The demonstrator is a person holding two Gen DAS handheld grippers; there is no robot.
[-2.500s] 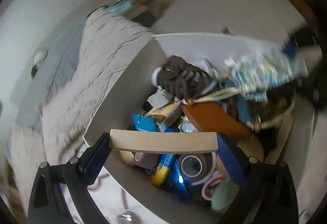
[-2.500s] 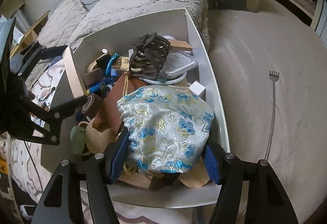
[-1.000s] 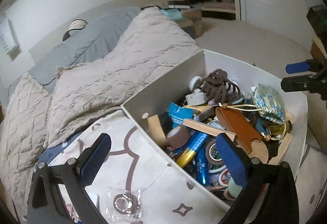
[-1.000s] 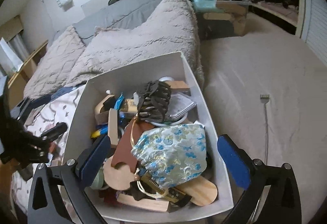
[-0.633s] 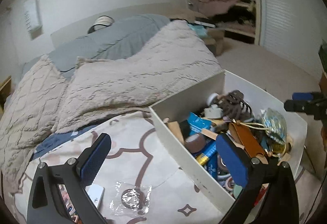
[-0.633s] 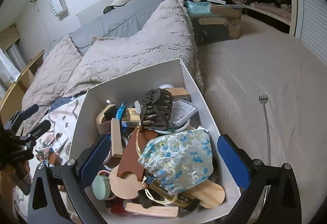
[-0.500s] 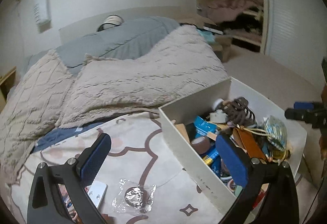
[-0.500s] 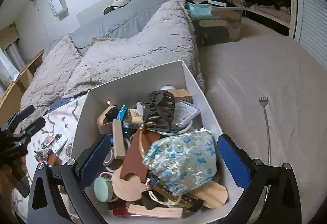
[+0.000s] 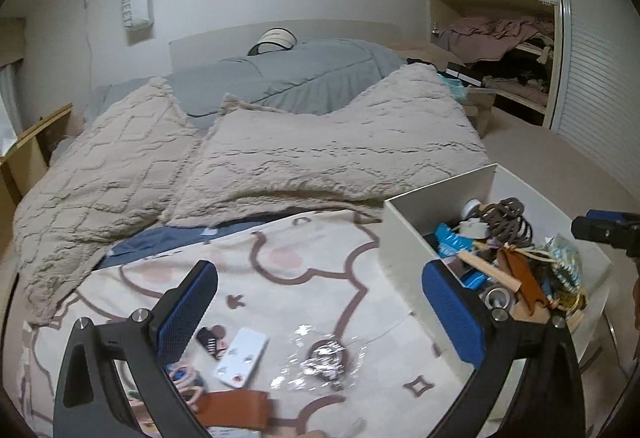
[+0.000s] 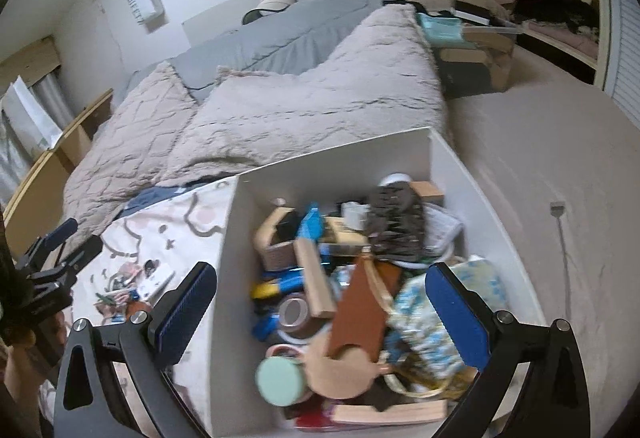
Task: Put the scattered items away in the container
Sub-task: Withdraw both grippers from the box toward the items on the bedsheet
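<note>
Hovering left gripper [image 9: 320, 304] over patterned bed cover [image 9: 328, 278], fingers apart, empty. Right gripper [image 10: 322, 308] likewise spread above white container [image 10: 460, 174]. Next pick: crinkly plastic packet [image 9: 320, 352], light, slippery, flimsy; pinch at central lump, not film edge.
</note>
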